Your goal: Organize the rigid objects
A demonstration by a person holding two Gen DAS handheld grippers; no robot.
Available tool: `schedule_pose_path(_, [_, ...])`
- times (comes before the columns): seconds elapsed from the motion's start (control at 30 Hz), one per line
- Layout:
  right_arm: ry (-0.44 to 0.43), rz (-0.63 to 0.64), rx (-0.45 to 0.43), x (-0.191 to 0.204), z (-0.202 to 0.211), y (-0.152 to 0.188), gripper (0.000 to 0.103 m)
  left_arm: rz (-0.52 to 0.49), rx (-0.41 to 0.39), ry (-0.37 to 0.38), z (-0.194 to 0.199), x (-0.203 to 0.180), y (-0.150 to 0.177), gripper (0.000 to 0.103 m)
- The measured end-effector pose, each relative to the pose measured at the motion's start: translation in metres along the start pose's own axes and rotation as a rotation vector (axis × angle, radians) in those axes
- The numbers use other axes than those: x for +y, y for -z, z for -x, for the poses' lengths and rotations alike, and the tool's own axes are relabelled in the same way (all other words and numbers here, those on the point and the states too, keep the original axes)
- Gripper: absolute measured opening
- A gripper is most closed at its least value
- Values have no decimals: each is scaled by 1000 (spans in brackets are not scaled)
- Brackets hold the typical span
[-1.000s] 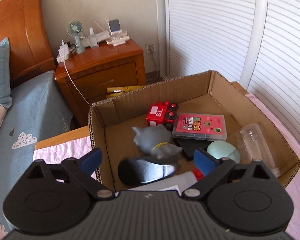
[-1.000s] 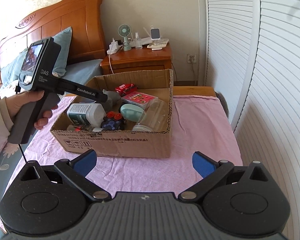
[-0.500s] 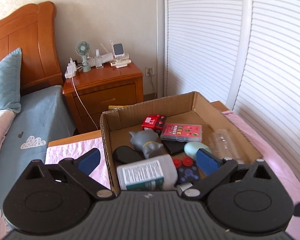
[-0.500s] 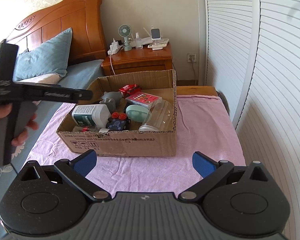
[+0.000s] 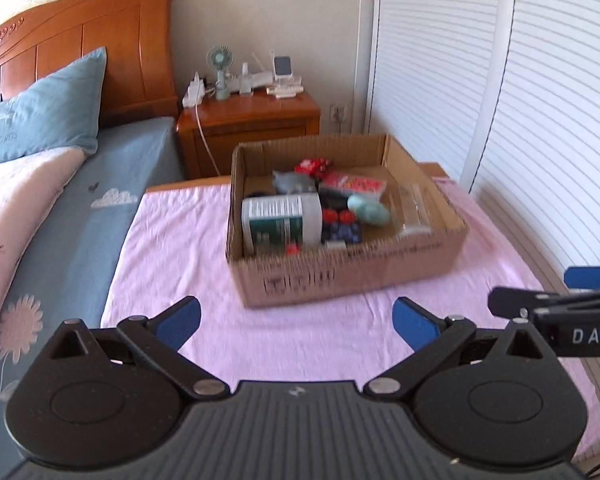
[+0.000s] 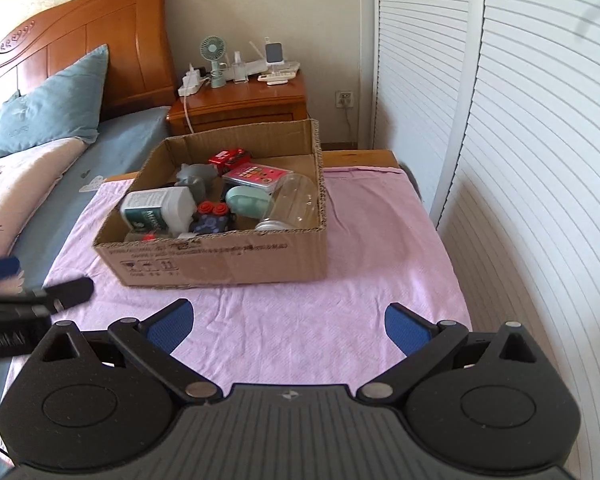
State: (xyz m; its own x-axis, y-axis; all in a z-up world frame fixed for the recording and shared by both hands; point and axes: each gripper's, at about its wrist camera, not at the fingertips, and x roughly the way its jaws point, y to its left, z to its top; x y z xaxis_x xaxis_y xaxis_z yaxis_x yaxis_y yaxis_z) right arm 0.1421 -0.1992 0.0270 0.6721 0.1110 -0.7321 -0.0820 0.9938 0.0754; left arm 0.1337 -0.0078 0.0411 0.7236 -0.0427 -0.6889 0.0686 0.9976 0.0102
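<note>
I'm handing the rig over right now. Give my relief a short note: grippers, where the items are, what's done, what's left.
Left gripper: open, empty, over the pink cloth short of the box.
Right gripper: open, empty, also over the cloth on the near side.
Cardboard box sits on the cloth and holds the white bottle, grey figure, red toy car, red card case, mint case, clear jar lying on its side, and a dark toy with red knobs.
Done: every loose item in view is in the box.
Left: nothing on the cloth; possibly tidy the jumble inside.
</note>
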Motion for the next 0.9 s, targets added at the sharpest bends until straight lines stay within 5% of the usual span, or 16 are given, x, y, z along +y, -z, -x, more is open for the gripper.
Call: schedule_pose_path(0.9, [16,5,-13,1,12,6,103,14,2,-41,14,-7,8,101])
